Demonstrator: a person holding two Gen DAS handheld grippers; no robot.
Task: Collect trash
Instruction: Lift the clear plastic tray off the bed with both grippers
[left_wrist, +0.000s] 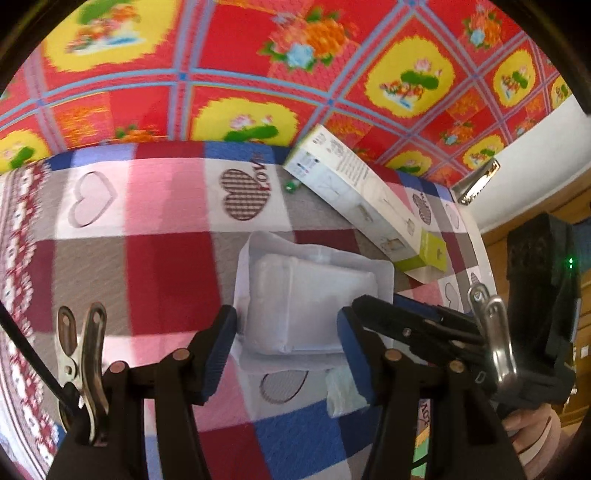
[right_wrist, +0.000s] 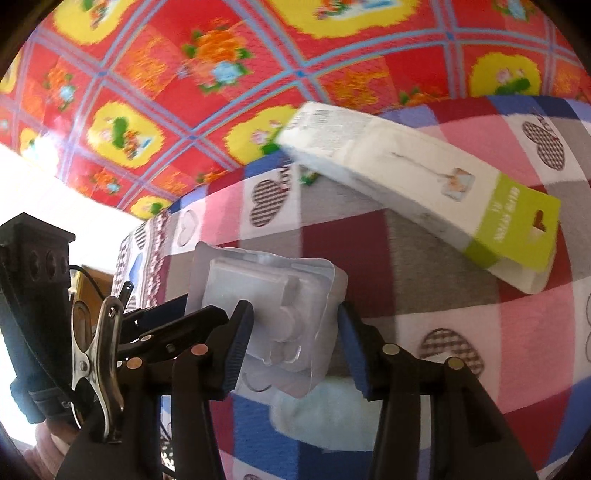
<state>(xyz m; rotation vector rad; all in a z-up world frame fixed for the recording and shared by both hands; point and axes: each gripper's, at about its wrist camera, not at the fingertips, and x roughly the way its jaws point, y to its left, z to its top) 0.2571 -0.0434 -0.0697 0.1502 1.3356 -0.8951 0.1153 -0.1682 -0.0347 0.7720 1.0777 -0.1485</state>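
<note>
The clear plastic blister tray (left_wrist: 314, 295) (right_wrist: 280, 314) lies on the checked blanket (left_wrist: 166, 266) (right_wrist: 443, 266), away from every edge of it, with a crumpled white tissue (left_wrist: 343, 391) (right_wrist: 321, 417) just beside its near side. In the left wrist view the left gripper (left_wrist: 288, 347) has its blue-padded jaws about half open, one on each side of the tray's near end; a narrow gap shows at the left pad, and whether the right pad touches the plastic cannot be told. In the right wrist view the right gripper (right_wrist: 295, 347) also straddles the tray, jaws about half open: the left pad meets the tray's side wall, while the right pad stands clear of it with grey blanket showing between. The frames are blurred, so a firm grip by either tool cannot be confirmed. A long white carton with a green end (left_wrist: 369, 206) (right_wrist: 424, 188) lies slantwise toward the blanket's far edge, well apart from the tray. Next to the carton's far end sits a small green scrap (left_wrist: 290, 185) (right_wrist: 308, 177). Beyond the far edge spreads a red and yellow flowered cloth (left_wrist: 221, 66) (right_wrist: 221, 74).
</note>
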